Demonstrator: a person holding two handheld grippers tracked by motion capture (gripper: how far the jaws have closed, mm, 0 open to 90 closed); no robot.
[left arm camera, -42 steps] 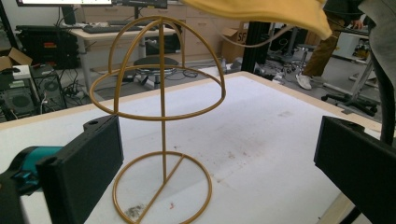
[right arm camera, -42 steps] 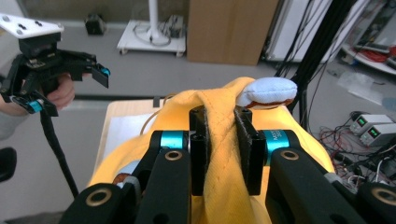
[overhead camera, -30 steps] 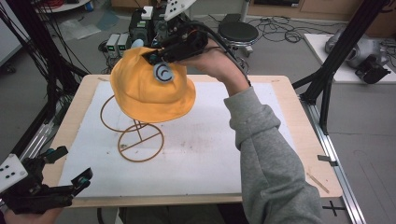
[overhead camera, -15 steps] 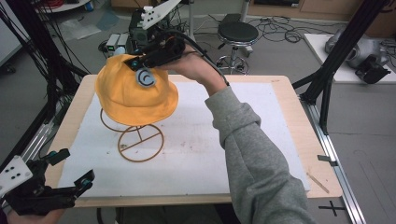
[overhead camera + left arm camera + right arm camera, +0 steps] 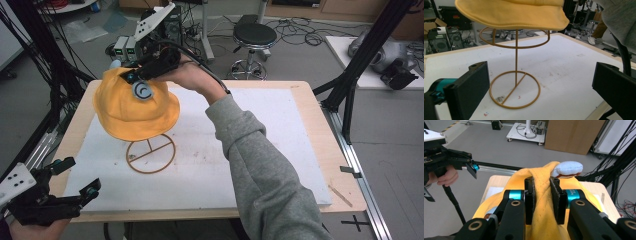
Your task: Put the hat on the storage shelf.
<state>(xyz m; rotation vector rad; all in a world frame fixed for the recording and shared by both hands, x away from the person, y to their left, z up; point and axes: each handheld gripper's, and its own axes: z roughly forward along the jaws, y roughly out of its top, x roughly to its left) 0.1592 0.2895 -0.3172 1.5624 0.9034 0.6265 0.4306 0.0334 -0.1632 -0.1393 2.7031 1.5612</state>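
We pinch a fold of the crown of the yellow bucket hat [image 5: 135, 107] between the jaws of the right gripper [image 5: 134, 77], which clamp tight on the fabric so the hat hangs open-side down with its brim free. That grip lets the hollow of the hat face the wire hat stand [image 5: 150, 156], whose round base sits on the white mat [image 5: 280, 150] toward the table's left edge. The hat hovers over the stand's upper ring, just above it and not yet settled, as the left gripper view shows. We keep the left gripper [image 5: 75, 185] at the near left corner of the table, its jaws spread wide and holding nothing, clear of the stand.
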